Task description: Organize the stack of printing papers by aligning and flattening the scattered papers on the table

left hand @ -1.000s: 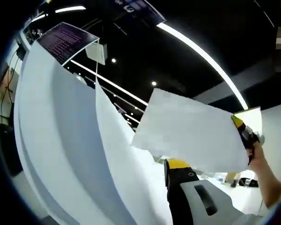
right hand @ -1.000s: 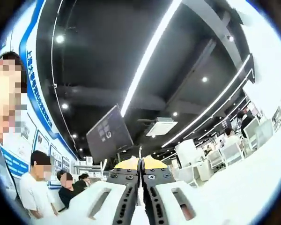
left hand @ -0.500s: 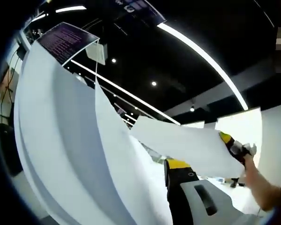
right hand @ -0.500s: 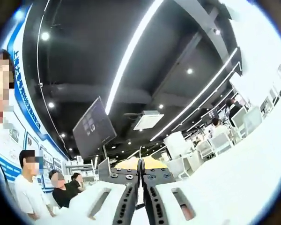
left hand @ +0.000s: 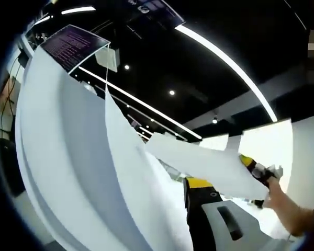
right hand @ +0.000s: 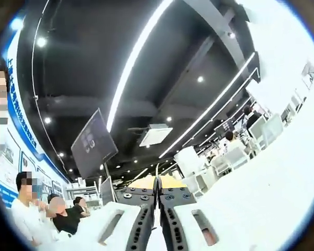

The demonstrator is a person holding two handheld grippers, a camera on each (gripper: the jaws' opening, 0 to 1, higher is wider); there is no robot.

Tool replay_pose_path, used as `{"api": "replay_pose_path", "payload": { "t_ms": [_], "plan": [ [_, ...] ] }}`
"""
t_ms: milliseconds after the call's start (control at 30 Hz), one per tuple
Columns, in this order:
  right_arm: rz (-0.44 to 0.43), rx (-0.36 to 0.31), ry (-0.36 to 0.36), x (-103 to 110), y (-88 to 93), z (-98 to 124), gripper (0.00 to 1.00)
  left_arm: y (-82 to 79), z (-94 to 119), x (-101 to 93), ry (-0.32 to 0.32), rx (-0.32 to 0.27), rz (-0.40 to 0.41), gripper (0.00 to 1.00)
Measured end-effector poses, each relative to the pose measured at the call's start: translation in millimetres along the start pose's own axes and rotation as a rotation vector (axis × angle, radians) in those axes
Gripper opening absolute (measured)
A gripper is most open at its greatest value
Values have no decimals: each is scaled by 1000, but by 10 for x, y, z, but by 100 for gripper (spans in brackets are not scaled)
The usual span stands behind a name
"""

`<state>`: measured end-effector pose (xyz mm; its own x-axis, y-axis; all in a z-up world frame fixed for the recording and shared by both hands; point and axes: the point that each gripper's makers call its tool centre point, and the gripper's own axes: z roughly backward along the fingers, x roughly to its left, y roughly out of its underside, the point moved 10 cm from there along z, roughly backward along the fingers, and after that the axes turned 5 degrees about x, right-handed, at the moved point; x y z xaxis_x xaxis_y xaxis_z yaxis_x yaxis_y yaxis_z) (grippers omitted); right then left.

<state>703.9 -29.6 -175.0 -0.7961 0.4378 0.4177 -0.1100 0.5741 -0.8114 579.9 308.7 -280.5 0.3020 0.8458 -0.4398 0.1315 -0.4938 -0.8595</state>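
A thick, curved bundle of white printing papers (left hand: pixel 68 157) rises along the left of the left gripper view. It stands against the inner side of my left gripper (left hand: pixel 191 183). One yellow-tipped jaw shows and the other is hidden behind the paper. A single white sheet (left hand: pixel 204 164) stretches across to the right, where my right gripper (left hand: pixel 247 162) pinches its far edge, a hand (left hand: pixel 282 201) behind it. In the right gripper view, my right gripper (right hand: pixel 157 184) is shut, with the sheet's thin edge (right hand: pixel 157 175) standing between its jaws.
Both cameras look up at a dark ceiling with long light strips (left hand: pixel 225 60) and a hanging screen (right hand: pixel 94 144). Several people (right hand: pixel 26 214) stand at the left of the right gripper view. White chairs (right hand: pixel 251 141) and a broad white surface (right hand: pixel 282 178) lie at its right.
The single sheet in the right gripper has swung from facing the left camera to lying flatter and lower. The right gripper view has turned a little. The big bundle has stayed put.
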Motion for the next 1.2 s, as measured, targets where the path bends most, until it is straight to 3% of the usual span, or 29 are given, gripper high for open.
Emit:
{"api": "replay_pose_path", "payload": {
  "t_ms": [300, 433, 667, 900, 1033, 1200],
  "plan": [
    [-147, -17, 40, -142, 208, 16, 0, 0, 2, 5, -4, 3, -5, 26],
    [-90, -3, 82, -204, 282, 46, 0, -1, 5, 2, -4, 2, -6, 26],
    [-123, -34, 109, -370, 294, 44, 0, -1, 6, -1, -5, 3, -8, 26],
    [-261, 19, 126, -499, 525, 57, 0, 0, 7, -6, -6, 4, -9, 26],
    [-274, 76, 129, -442, 672, 27, 0, 0, 8, -13, -6, 4, -9, 26],
    [-360, 102, 97, -386, 771, 20, 0, 0, 11, -15, -6, 2, -7, 26]
  ]
}}
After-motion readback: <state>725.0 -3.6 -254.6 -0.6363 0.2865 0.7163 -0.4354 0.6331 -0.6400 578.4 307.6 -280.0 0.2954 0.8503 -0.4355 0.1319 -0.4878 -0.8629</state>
